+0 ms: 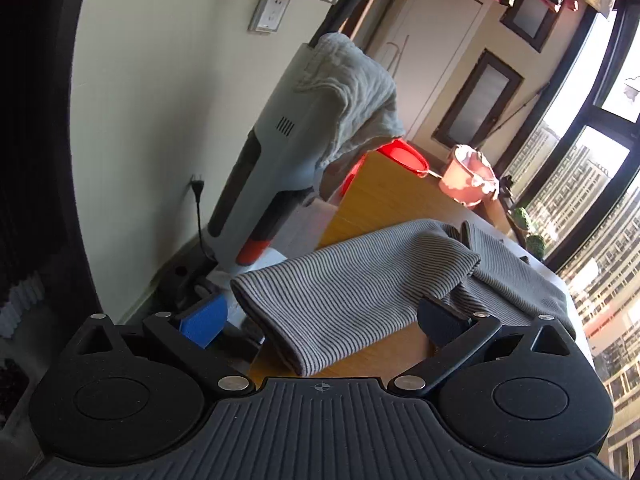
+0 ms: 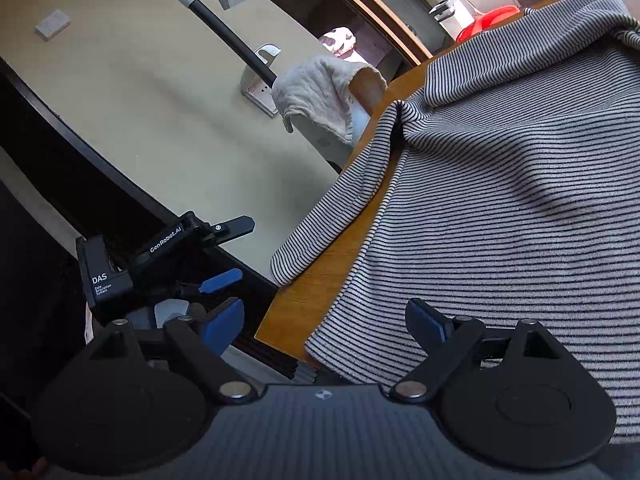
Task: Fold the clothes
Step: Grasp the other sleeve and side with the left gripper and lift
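Striped garment (image 2: 500, 184) runs off right edge of right wrist frame — full extent unseen. In left wrist frame its far part (image 1: 520, 280) is covered by folded sleeve in front. Vacuum (image 1: 272, 152) top hidden under grey towel (image 1: 352, 92); base lost behind table edge. Other gripper (image 2: 218, 288), lower left of right wrist frame, partly blocked — jaw gap unclear.

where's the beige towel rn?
The beige towel is draped over the top of the grey upright vacuum, by the wall just past the wooden table, behind the striped shirt.
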The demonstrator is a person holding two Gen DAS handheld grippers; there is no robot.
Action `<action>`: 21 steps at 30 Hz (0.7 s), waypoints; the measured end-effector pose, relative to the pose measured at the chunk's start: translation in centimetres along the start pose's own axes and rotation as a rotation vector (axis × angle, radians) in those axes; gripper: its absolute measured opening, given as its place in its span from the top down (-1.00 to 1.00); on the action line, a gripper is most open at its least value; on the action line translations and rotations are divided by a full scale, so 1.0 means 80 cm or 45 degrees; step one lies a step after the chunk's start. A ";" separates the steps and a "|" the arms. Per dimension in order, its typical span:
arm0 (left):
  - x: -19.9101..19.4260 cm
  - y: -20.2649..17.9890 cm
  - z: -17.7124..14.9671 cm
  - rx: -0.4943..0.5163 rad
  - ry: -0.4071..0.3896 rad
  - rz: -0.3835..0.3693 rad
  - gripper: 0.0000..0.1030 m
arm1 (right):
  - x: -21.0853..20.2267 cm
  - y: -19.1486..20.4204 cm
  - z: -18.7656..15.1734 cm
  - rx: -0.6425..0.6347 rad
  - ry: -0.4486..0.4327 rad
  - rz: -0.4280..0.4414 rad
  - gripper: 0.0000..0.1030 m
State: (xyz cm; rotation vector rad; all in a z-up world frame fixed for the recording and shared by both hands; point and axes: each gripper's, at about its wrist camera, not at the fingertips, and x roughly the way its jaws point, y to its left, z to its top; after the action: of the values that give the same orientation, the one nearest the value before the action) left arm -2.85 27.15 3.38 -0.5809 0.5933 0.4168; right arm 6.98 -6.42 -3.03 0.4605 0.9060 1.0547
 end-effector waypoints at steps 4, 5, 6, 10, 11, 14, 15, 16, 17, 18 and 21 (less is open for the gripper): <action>0.019 0.012 -0.001 -0.019 0.035 0.070 -1.00 | -0.013 0.025 -0.009 -0.136 -0.026 0.035 -0.90; 0.022 0.010 -0.003 -0.023 0.040 0.074 -1.00 | -0.018 0.029 -0.008 -0.160 -0.049 0.035 -0.94; 0.025 0.008 -0.005 -0.028 0.045 0.077 -1.00 | -0.023 0.030 -0.008 -0.176 -0.066 0.032 -0.94; 0.037 0.001 -0.012 -0.047 0.067 0.092 -1.00 | -0.036 0.028 -0.003 -0.149 -0.098 0.050 -0.94; 0.040 0.000 -0.014 -0.052 0.072 0.096 -1.00 | -0.037 0.026 -0.003 -0.141 -0.100 0.056 -0.94; 0.047 -0.006 -0.019 -0.053 0.081 0.112 -0.96 | -0.036 0.021 -0.001 -0.123 -0.104 0.066 -0.94; 0.049 -0.008 -0.020 -0.047 0.081 0.117 -0.92 | -0.035 0.020 0.000 -0.117 -0.106 0.069 -0.94; 0.050 -0.010 -0.020 -0.040 0.083 0.120 -0.88 | -0.033 0.019 0.001 -0.114 -0.108 0.069 -0.94; 0.051 -0.011 -0.021 -0.034 0.085 0.126 -0.69 | -0.034 0.018 0.001 -0.112 -0.110 0.068 -0.94; 0.051 -0.012 -0.021 -0.030 0.084 0.132 -0.48 | -0.034 0.018 0.001 -0.111 -0.113 0.067 -0.94; 0.052 -0.015 -0.020 -0.021 0.067 0.141 -0.21 | -0.037 0.016 0.002 -0.108 -0.128 0.062 -0.94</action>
State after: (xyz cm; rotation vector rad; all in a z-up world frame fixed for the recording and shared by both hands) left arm 0.25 26.04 0.17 -0.5780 0.6752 0.5122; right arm 5.82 -8.47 -0.77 0.4624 0.7616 1.1007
